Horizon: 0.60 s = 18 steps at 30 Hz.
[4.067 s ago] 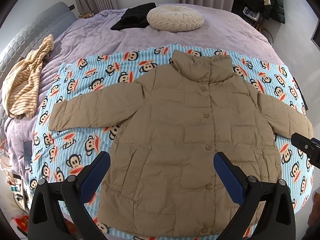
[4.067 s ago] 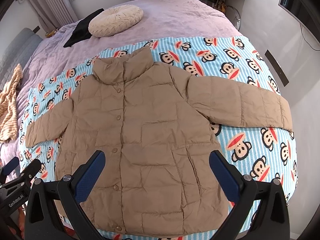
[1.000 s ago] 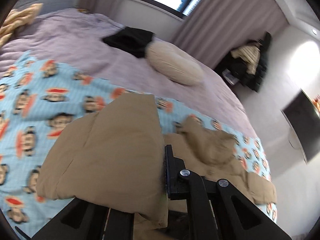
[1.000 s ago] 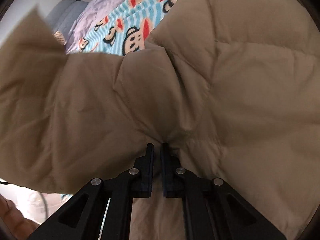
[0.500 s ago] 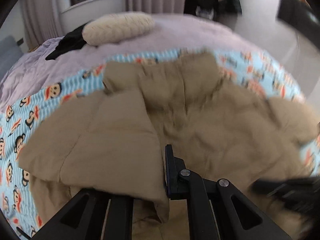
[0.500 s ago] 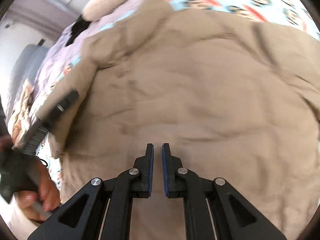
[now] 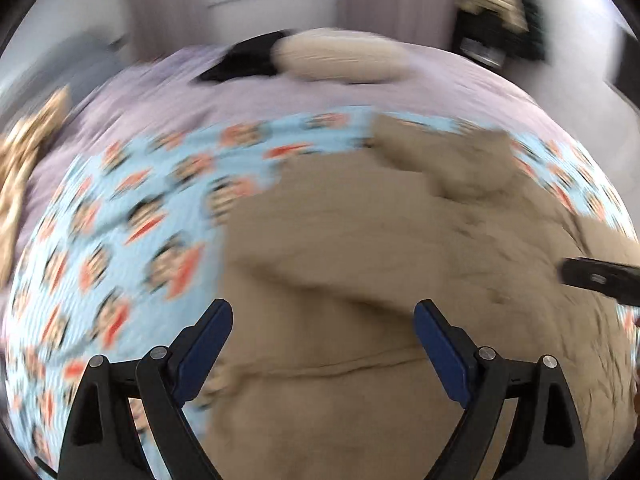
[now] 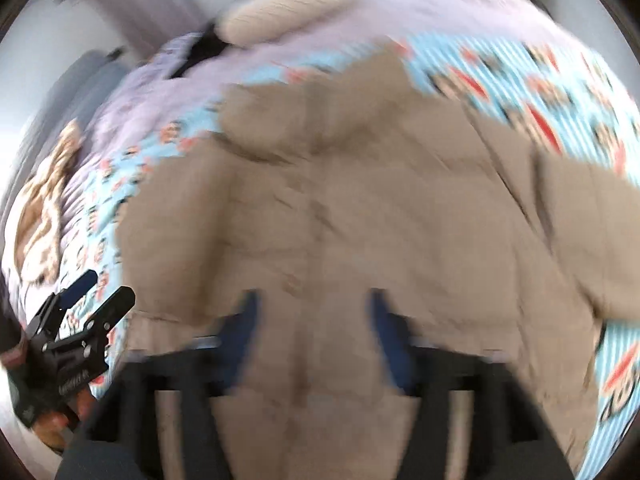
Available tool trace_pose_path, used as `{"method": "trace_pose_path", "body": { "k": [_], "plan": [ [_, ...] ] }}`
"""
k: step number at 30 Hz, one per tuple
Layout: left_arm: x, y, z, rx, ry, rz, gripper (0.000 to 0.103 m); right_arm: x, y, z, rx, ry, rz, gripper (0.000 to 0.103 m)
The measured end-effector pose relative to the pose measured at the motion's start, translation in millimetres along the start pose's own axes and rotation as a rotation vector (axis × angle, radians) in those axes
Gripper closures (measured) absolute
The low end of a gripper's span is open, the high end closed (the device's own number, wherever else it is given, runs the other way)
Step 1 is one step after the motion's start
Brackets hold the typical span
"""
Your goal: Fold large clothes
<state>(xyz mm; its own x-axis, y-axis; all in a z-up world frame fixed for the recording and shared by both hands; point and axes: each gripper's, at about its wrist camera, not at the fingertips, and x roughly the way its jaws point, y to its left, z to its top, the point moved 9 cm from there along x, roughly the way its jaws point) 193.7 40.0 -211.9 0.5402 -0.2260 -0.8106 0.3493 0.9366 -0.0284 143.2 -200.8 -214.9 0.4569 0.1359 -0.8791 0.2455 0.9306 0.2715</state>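
Both frames are motion-blurred. Left gripper [image 7: 323, 334] has just been opening: jaws spread wide with nothing between them, hovering over the tan puffer jacket [image 7: 400, 248], which lies on the monkey-print blanket [image 7: 120, 220] on the bed [image 7: 208, 100], its left sleeve folded in across the body. Right gripper [image 8: 312, 320] has also just been opening and is released, empty, above the jacket's front, right sleeve spread out on the blanket; cream round cushion [image 7: 340, 58] sits further up the bed.
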Motion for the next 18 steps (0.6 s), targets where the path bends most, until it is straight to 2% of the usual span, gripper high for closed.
{"method": "trace_pose_path", "body": {
  "k": [1, 3, 6, 8, 9, 11, 12, 14, 16, 18],
  "plan": [
    [6, 31, -1, -0.084, 0.025, 0.011, 0.010, -4, 11, 0, -0.048, -0.014, 0.010, 0.033],
    [22, 69, -5, -0.219, 0.087, -0.024, 0.010, -2, 56, 11, -0.188, -0.043, 0.027, 0.033],
    [49, 105, -11, -0.425, 0.160, -0.161, 0.010, 9, 114, 14, -0.378, -0.070, 0.017, 0.033],
    [66, 114, -14, -0.537, 0.195, -0.281, 0.010, 30, 144, 6, -0.499, -0.043, -0.025, 0.025],
    [73, 116, -16, -0.563, 0.203, -0.295, 0.010, 45, 157, 5, -0.558, -0.034, -0.060, 0.025],
    [84, 113, -20, -0.557, 0.211, -0.292, 0.010, 64, 174, 1, -0.667, -0.043, -0.142, 0.025],
    [87, 109, -21, -0.539, 0.215, -0.288, 0.010, 77, 180, 2, -0.727, -0.059, -0.213, 0.025],
    [93, 100, -24, -0.503, 0.227, -0.285, 0.010, 96, 180, 8, -0.776, -0.095, -0.327, 0.025],
    [96, 94, -23, -0.478, 0.235, -0.288, 0.010, 92, 158, 17, -0.714, -0.138, -0.402, 0.026],
    [97, 92, -17, -0.458, 0.226, -0.300, 0.010, 75, 127, 37, -0.545, -0.208, -0.443, 0.026]
  ]
}}
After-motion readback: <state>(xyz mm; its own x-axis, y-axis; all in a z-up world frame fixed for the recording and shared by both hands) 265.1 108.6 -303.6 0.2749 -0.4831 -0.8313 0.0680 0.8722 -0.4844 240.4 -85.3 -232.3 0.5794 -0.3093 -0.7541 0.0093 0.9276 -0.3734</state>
